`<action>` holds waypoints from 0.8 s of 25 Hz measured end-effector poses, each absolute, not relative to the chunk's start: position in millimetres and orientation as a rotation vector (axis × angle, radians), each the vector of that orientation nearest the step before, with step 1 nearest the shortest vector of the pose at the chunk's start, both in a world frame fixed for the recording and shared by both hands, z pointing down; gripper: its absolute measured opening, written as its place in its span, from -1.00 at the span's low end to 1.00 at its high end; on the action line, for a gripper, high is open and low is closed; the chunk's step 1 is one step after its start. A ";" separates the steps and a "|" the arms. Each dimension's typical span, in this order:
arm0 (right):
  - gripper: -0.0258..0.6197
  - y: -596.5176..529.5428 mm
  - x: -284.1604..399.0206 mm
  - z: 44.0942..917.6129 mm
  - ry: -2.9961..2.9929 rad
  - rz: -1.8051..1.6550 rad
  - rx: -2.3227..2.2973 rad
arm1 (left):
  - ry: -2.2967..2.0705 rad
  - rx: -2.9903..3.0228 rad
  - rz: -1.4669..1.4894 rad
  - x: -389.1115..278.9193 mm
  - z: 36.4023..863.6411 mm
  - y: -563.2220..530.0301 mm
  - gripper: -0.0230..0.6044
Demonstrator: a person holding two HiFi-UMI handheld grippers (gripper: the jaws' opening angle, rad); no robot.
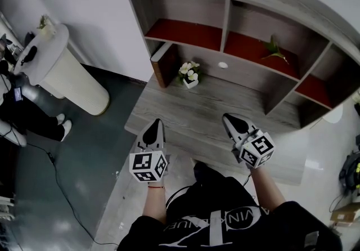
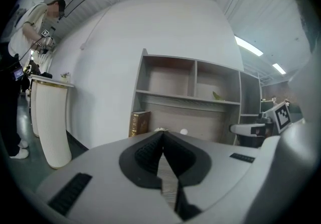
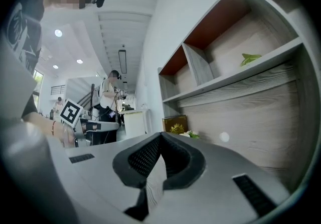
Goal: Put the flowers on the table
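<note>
Flowers (image 1: 189, 73) sit at the far side of the worktop (image 1: 191, 110); left claw (image 1: 156, 125) and right claw (image 1: 228, 119) both closed, empty.

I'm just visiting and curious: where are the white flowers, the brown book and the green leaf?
white flowers (image 1: 189, 68), head view, on the blossoms.
brown book (image 1: 167, 68), head view, on its brown cover.
green leaf (image 1: 275, 49), head view, on the leaf's middle.
</note>
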State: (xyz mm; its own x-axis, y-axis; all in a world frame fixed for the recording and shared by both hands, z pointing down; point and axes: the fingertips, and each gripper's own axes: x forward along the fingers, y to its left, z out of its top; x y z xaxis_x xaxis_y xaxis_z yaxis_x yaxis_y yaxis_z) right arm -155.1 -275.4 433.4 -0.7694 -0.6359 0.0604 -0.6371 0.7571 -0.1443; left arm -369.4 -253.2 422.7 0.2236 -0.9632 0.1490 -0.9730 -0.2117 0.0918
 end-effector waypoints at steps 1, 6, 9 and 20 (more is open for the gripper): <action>-0.89 -274.6 -155.0 433.2 -2.938 0.245 1.064 | -1.858 2.322 0.089 -369.4 423.0 -251.8 -0.92; -0.89 -270.9 -153.7 432.8 -2.934 0.240 1.061 | -1.856 2.316 0.089 -368.4 425.4 -244.8 -0.92; -0.89 -268.4 -153.7 432.7 -2.937 0.238 1.059 | -1.858 2.313 0.096 -368.5 427.3 -240.4 -0.92; -0.89 -256.5 -151.4 430.4 -2.933 0.230 1.078 | -1.872 2.307 0.102 -372.4 426.0 -225.9 -0.92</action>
State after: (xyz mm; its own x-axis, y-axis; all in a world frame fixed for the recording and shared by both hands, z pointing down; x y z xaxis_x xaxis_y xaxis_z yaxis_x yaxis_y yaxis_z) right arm -151.4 -256.5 430.4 -0.7631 -0.6436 0.0580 -0.6448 0.7524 -0.1347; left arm -372.4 -225.9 426.0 0.2105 -0.9646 0.1586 -0.9762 -0.1986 0.0874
